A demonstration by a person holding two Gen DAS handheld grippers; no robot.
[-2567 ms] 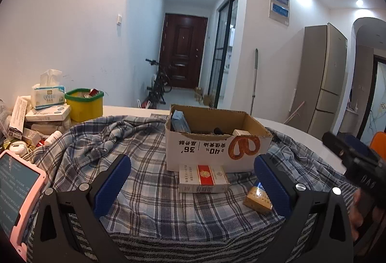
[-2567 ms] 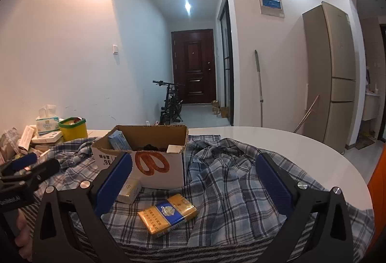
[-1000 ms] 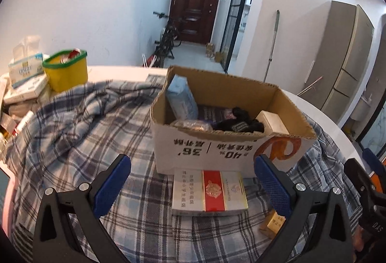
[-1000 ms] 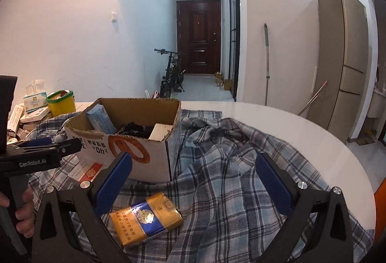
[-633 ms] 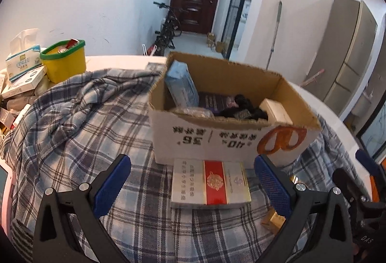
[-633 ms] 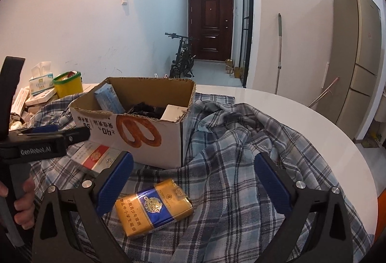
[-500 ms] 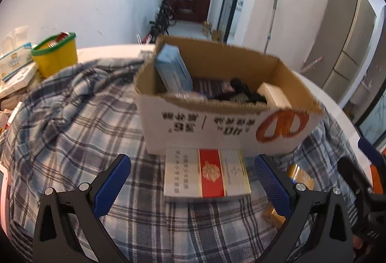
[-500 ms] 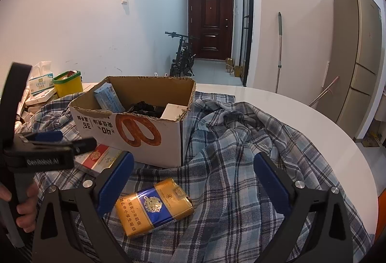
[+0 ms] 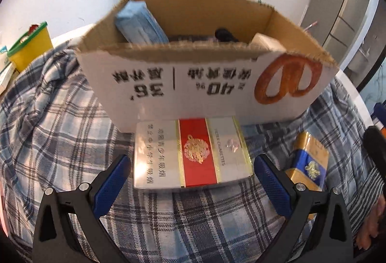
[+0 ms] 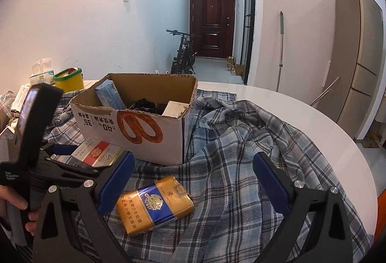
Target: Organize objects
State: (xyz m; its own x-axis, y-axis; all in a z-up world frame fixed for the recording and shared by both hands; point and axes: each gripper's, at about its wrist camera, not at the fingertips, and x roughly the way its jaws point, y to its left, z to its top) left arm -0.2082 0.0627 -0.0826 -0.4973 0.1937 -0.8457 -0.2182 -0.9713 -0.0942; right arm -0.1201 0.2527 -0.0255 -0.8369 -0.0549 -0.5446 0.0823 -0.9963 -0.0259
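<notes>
Carton position governs the coming move: the flat white-and-red cardboard cigarette carton (image 9: 193,154) lies on the blue-grey plaid cloth (image 9: 60,123), its far edge against the near wall of the open brown-and-white cardboard box (image 9: 205,84). Its long axis runs left to right, squarely across the gap of the left gripper (image 9: 191,178), whose jaws stand wide apart, one blue pad just beside each short end, neither judged touching. The left hand is plainly nearer to it.

The right gripper (image 10: 193,181) also has its jaws apart, empty, above the gold-and-blue soft cigarette pack (image 10: 154,205), which lies skewed on the cloth.

The right wrist view alone shows the white round surface (image 10: 301,113) beyond the cloth, and more of the box's contents.
</notes>
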